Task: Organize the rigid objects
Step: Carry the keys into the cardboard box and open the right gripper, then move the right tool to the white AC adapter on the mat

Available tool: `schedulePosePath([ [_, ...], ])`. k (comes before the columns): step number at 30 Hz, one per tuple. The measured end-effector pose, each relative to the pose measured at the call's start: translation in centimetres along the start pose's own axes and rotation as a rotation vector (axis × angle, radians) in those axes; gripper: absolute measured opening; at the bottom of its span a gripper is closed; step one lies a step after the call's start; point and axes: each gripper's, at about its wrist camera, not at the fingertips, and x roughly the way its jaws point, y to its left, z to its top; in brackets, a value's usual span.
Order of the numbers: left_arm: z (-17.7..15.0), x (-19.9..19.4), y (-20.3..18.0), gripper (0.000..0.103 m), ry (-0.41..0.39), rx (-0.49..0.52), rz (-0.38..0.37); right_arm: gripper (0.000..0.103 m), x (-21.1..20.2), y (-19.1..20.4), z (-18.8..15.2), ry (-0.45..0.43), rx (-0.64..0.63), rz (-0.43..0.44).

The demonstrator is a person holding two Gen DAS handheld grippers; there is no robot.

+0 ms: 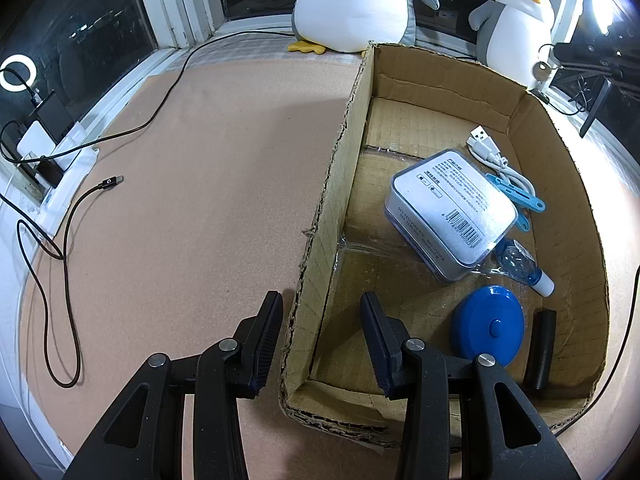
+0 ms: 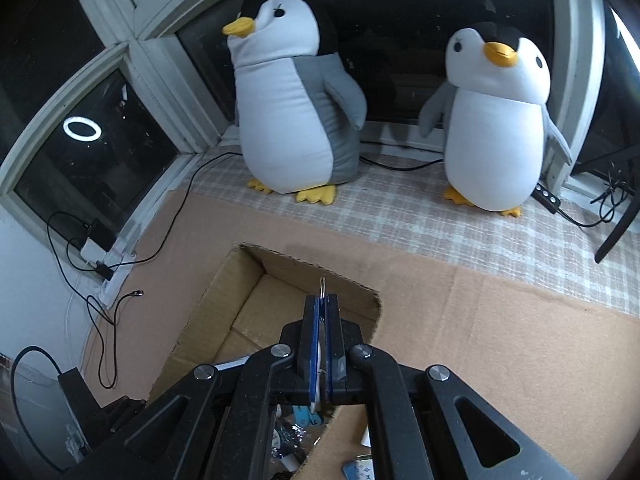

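Thin flat metal piece (image 2: pixel 322 292), edge-on and clamped between the right gripper (image 2: pixel 321 312) above the cardboard box (image 1: pixel 560 168): lower well inside before release, while left gripper (image 1: pixel 320 312), jaws narrowly apart, straddles the box wall.

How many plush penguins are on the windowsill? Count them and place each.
2. The larger penguin stands left on the checked cloth, beak turned left; the smaller penguin stands right. Others could be hidden outside the views.
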Motion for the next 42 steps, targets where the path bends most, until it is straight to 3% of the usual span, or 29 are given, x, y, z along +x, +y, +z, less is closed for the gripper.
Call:
schedulePosePath([
  [22,0.0,0.0,0.0,0.044,0.000,0.000,0.000,0.003,5.0,0.0,-1.4,0.123,-0.030,-0.039],
  [24,0.0,0.0,0.0,0.044,0.000,0.000,0.001,0.009,5.0,0.0,-1.3,0.125,-0.034,-0.043],
  [26,0.0,0.0,0.0,0.044,0.000,0.001,0.001,0.049,4.8,-0.1,-1.2,0.126,-0.030,-0.041],
  [27,0.0,0.0,0.0,0.044,0.000,0.000,0.000,0.053,4.6,-0.1,-1.2,0.118,-0.028,-0.026],
  [42,-0.1,0.0,0.0,0.044,-0.001,0.000,0.002,0.055,0.1,-2.9,-3.2,0.073,0.026,-0.036],
])
